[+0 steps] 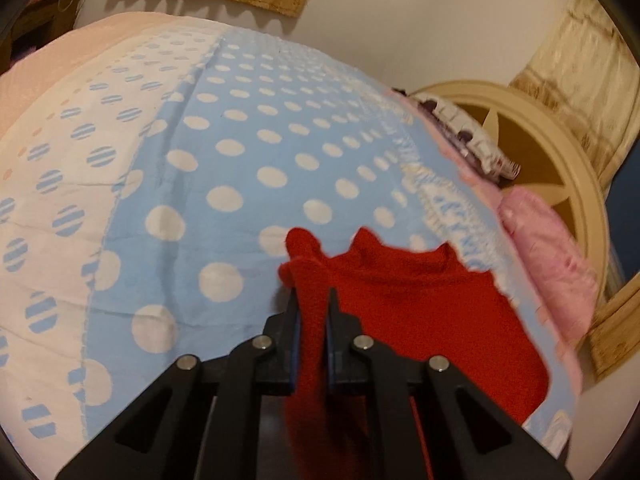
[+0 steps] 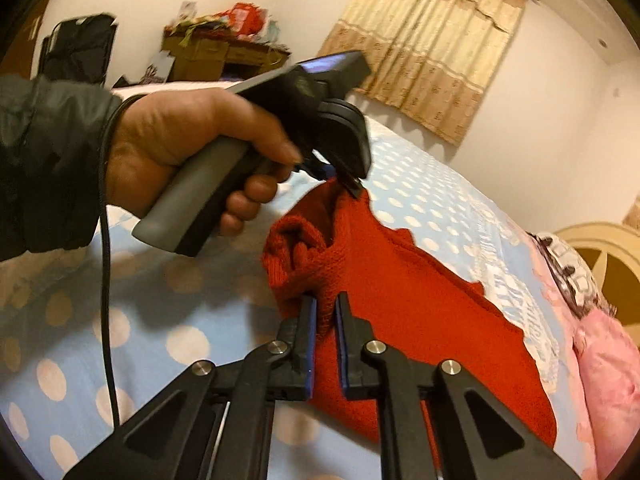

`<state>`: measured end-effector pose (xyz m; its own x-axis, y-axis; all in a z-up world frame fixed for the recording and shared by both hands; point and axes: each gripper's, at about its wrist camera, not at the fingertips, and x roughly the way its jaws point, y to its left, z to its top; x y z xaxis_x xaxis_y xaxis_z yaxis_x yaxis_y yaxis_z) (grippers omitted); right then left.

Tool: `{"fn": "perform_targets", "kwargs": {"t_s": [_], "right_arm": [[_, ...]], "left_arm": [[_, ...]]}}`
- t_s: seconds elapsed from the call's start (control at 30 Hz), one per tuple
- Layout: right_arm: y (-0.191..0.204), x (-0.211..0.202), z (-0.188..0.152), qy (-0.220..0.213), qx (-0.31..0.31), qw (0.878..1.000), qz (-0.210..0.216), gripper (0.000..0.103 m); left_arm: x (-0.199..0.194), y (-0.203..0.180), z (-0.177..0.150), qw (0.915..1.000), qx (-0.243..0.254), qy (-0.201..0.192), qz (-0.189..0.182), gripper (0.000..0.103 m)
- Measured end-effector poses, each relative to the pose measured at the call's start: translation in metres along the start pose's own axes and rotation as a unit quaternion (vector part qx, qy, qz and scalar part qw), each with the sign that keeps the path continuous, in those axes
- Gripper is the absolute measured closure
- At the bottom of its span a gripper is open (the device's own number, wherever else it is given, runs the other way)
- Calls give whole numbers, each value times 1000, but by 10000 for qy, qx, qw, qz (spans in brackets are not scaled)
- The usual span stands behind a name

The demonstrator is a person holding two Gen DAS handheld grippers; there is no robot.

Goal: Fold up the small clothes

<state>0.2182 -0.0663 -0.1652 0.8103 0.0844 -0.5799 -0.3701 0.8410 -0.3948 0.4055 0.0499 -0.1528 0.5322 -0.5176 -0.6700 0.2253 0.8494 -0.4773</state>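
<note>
Fuzzy knit red garment (image 2: 400,300), matt

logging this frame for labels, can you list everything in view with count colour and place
red knit garment: one, red, lifted over the bed, pinched at two spots
bedspread: one, light blue with white dots, covering the bed
curtain: one, beige patterned, on the wall behind the bed
pink pillow: one, pink, at the head end of the bed
patterned pillow: one, white and purple, beside the headboard
headboard: one, cream and brown, curved, at the bed's right end
wooden desk: one, brown, far wall, cluttered on top
left hand: one, holding the gripper handle
left gripper: one, black, shut on the garment
right gripper: one, black, shut on the garment
</note>
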Motion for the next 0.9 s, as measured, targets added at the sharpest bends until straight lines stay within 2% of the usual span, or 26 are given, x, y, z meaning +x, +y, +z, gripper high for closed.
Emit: {"fn": "perform_targets", "kwargs": {"t_s": [0.13,0.37,0.6,0.9], "right_arm": [[-21,-11,-7,-109,270,9995,-102,97],[-50,-30,-20,-241,706,9967,-311,97],[-79,-42,-33,-267,1138,9918,-508,97],[-118,-54,-63,-76,1793,9825,-498,97]], "left_arm": [[0,-16,6,9996,-102,-107,-233,93],[2,-61,15,9974,105,-398,-591,93],[15,-110,22,9951,346,-384,-842,93],[38,-162,18,9924,700,-200,-988,93]]}}
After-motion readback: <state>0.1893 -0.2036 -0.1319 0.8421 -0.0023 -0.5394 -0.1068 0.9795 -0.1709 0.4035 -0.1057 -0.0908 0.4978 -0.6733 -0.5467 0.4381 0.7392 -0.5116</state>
